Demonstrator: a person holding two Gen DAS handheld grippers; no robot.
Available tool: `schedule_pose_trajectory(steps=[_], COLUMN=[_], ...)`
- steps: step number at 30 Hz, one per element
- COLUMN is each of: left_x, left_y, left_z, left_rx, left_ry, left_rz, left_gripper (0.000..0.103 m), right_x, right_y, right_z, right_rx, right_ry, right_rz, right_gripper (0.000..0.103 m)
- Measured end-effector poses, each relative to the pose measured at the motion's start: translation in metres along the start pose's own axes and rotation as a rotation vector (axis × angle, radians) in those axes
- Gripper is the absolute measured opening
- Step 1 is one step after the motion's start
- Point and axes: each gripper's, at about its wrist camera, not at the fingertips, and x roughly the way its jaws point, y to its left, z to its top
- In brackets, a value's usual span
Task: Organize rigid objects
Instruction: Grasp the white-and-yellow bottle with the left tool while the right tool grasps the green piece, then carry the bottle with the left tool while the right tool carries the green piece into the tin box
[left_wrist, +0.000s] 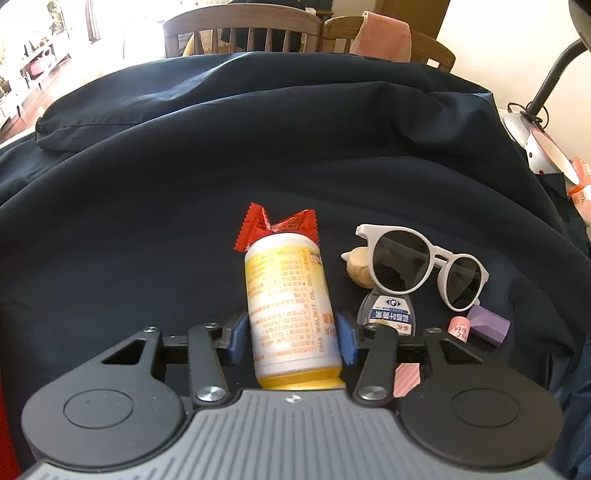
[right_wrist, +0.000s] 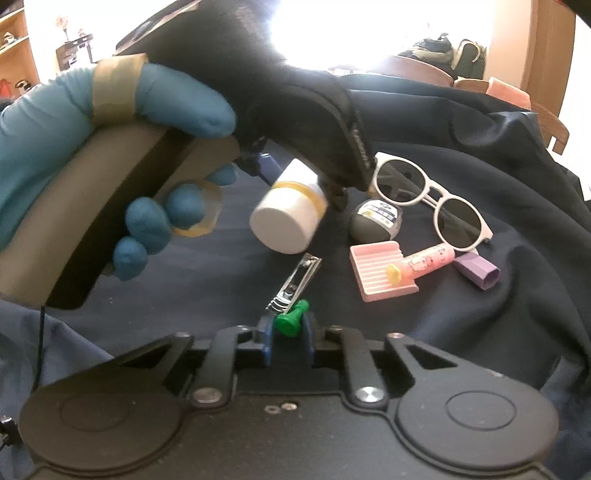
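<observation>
A white and yellow candy bottle (left_wrist: 291, 306) lies along my left gripper (left_wrist: 291, 336), whose blue pads (left_wrist: 347, 339) press its sides. The right wrist view shows that bottle (right_wrist: 288, 210) tilted above the dark blue cloth (right_wrist: 480, 332), with the left gripper (right_wrist: 301, 181) on it and a blue-gloved hand (right_wrist: 166, 103) behind. My right gripper (right_wrist: 287, 341) is shut on a small green pawn-shaped piece (right_wrist: 291, 319), right beside a metal nail clipper (right_wrist: 295, 282).
White sunglasses (left_wrist: 421, 269), an eye-drop bottle (left_wrist: 388, 314), a beige lump (left_wrist: 360, 271), a red wrapper (left_wrist: 273, 225), a pink tube (right_wrist: 428, 260), a purple block (right_wrist: 478, 271) and a pink ribbed tray (right_wrist: 376, 273) lie on the cloth. A lamp (left_wrist: 535, 122) stands right; chairs (left_wrist: 240, 33) stand behind.
</observation>
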Motion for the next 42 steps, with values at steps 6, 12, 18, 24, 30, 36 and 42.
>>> schedule_pose_trajectory(steps=[6,12,18,24,30,36,42], left_x=[-0.004,-0.015,-0.031,-0.06,-0.091,-0.118,-0.146], left_y=[0.003,0.016,0.033,0.054,0.075,0.103,0.134], left_z=[-0.005,-0.013,-0.024,-0.037,-0.05,-0.067,-0.076], left_rx=[0.003,-0.002,-0.017,-0.045,-0.066,-0.11,-0.137], left_ry=[0.007,0.015,0.012,-0.018,-0.029,-0.028,-0.044], left_rz=[0.013,0.022,0.043,0.039,0.03,0.034,0.035], left_gripper=[0.046,0.045,0.045,0.045,0.045,0.045,0.044], right_x=[-0.007,-0.022,-0.038,-0.055,-0.068,-0.083,-0.088], right_y=[-0.002,0.0,0.005,0.016,0.033,0.056,0.084], right_z=[0.002,0.009,0.015,0.024,0.034,0.044,0.056], right_rx=[0.025,0.024,0.012,-0.007,-0.044,-0.074,-0.1], right_ry=[-0.007,-0.024,-0.038,-0.075,-0.104,-0.149,-0.171], right_rz=[-0.009,-0.019,-0.03,-0.035,-0.033,-0.022,-0.002], right_gripper=[0.014,0.014,0.014,0.014,0.014,0.014,0.014])
